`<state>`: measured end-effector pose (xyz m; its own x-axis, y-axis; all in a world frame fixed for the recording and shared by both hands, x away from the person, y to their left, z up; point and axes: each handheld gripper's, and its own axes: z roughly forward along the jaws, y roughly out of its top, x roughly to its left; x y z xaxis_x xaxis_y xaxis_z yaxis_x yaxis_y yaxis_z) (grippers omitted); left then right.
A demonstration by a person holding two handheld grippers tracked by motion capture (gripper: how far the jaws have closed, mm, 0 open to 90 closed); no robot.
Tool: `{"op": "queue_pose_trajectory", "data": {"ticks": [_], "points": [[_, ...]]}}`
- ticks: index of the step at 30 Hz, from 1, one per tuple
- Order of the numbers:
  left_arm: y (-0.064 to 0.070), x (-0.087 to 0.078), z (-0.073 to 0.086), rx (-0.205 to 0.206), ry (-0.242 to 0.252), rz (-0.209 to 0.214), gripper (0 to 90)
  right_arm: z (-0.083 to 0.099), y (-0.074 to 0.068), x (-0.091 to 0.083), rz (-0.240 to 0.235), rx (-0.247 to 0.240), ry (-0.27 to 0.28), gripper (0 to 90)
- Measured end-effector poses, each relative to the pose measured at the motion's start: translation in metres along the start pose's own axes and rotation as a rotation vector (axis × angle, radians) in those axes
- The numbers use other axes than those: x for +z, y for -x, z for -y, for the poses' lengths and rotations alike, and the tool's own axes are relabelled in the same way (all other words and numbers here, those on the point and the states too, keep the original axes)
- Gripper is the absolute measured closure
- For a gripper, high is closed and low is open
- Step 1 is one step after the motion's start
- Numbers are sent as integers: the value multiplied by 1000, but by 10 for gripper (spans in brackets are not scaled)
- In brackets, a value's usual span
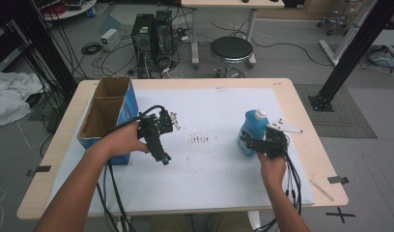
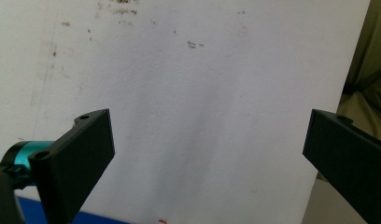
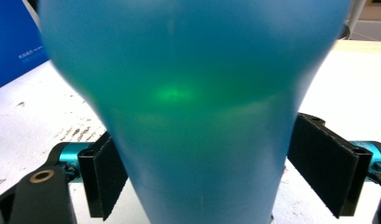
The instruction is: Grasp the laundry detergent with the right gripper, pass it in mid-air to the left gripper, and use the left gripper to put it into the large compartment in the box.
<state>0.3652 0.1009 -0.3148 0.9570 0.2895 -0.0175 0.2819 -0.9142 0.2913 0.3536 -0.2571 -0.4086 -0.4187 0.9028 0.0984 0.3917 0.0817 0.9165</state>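
Blue bottle [image 1: 249,129]: upright, right side of the white mat [image 1: 209,159], grasped between the right gripper [image 1: 250,143] jaws. Left gripper [image 1: 164,158]: jaws spread wide, empty, just right of the cardboard box [image 1: 105,116].

A translucent blue bottle [image 3: 193,107] stands upright and very close, its lower body between the two black jaws of the right tool [image 3: 198,175]. The left jaw touches the bottle's side; the right jaw sits just beside it. Behind the bottle, to its left, is a blue box [image 3: 11,46]. The stained white counter [image 3: 48,121] lies under the bottle.
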Motion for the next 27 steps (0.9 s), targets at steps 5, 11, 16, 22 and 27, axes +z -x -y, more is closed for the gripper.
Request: {"op": "queue_pose_trajectory", "data": {"ticks": [5, 11, 16, 22, 27], "points": [[0, 0, 0, -1, 1, 0, 21, 0, -1, 1, 9, -3, 1, 224], [0, -1, 0, 6, -5, -1, 21, 0, -1, 1, -1, -8, 22, 266], [0, 0, 0, 5, -6, -1, 21, 0, -1, 2, 6, -9, 20, 303], [1, 1, 0, -3, 0, 0, 21, 0, -3, 1, 1, -36, 34, 416], [1, 1, 0, 0, -2, 0, 21, 0, -6, 0, 20, -82, 39, 440]]}}
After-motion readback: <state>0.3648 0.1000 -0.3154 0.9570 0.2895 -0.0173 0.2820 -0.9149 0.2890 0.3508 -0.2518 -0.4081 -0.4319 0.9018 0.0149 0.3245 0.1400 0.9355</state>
